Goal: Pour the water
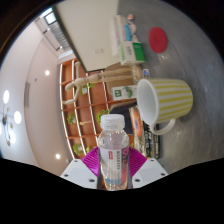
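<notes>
Gripper (113,172) clamps the bottle (112,148) btwn both pads, cap on top. Mug (163,101) sits just beyond, to the right. No pour visible yet; tipping w/ bottle over mug remains.

Bright indoor light, fisheye-warped, perhaps slightly soft.

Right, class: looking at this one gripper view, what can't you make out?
- Bottle: its base, hidden low between the fingers; label print too small.
- Water level in the bottle: cannot tell.
- Striped mug: inside only partly seen, so contents unclear.
- Boxes behind the mug: text too small.
- Shelves: contents too small.
</notes>
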{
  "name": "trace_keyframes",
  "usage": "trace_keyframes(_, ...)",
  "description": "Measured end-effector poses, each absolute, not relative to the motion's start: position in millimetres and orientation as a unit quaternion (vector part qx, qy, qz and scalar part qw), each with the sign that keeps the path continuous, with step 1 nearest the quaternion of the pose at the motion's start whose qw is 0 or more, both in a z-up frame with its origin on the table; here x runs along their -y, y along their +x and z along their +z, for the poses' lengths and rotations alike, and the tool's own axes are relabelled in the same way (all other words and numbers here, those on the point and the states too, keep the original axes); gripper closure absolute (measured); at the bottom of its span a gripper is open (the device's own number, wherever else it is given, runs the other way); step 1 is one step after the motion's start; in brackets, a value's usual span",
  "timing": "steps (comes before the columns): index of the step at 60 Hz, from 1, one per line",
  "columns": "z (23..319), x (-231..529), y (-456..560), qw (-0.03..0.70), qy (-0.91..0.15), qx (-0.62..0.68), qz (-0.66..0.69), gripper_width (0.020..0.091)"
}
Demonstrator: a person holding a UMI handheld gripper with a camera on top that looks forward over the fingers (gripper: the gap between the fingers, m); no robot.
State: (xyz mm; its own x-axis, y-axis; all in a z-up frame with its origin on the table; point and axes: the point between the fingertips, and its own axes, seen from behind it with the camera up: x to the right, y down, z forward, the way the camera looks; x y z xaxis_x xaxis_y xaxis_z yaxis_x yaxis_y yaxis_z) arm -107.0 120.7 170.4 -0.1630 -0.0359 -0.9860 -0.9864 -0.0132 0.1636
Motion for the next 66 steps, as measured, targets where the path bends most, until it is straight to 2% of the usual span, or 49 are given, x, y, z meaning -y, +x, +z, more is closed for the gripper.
trace_keyframes(12, 234.7, -98.6, -61.5, 0.626, -0.646, -0.340, 0.274, 0.0725)
trace_keyframes(22, 242.8, -81.9, 22.4, 0.671, -0.704, -0.232, 0.001, 0.0729)
trace_keyframes(28, 234.0, -67.8, 77.0, 0.666, -0.706, -0.213, -0.113, 0.0729)
trace_keyframes(30, 218.8, -69.0, 93.9, 0.668, -0.700, -0.211, -0.134, 0.0728)
trace_keyframes(31, 228.6, -61.7, 99.2, 0.666, -0.702, -0.212, -0.139, 0.0728)
trace_keyframes(35, 220.1, -61.6, 119.8, 0.666, -0.698, -0.210, -0.155, 0.0729)
trace_keyframes(41, 186.5, -65.1, 152.7, 0.650, -0.706, -0.211, -0.185, 0.0730)
trace_keyframes(43, 175.8, -68.0, 160.0, 0.642, -0.712, -0.211, -0.191, 0.0729)
trace_keyframes(44, 160.5, -74.5, 169.4, 0.642, -0.712, -0.208, -0.194, 0.0729)
trace_keyframes(46, 165.6, -77.9, 171.6, 0.635, -0.718, -0.205, -0.196, 0.0729)
trace_keyframes(60, 107.9, -113.9, 185.1, 0.612, -0.744, -0.201, -0.175, 0.0727)
trace_keyframes(66, 110.0, -109.3, 187.7, 0.622, -0.735, -0.210, -0.169, 0.0724)
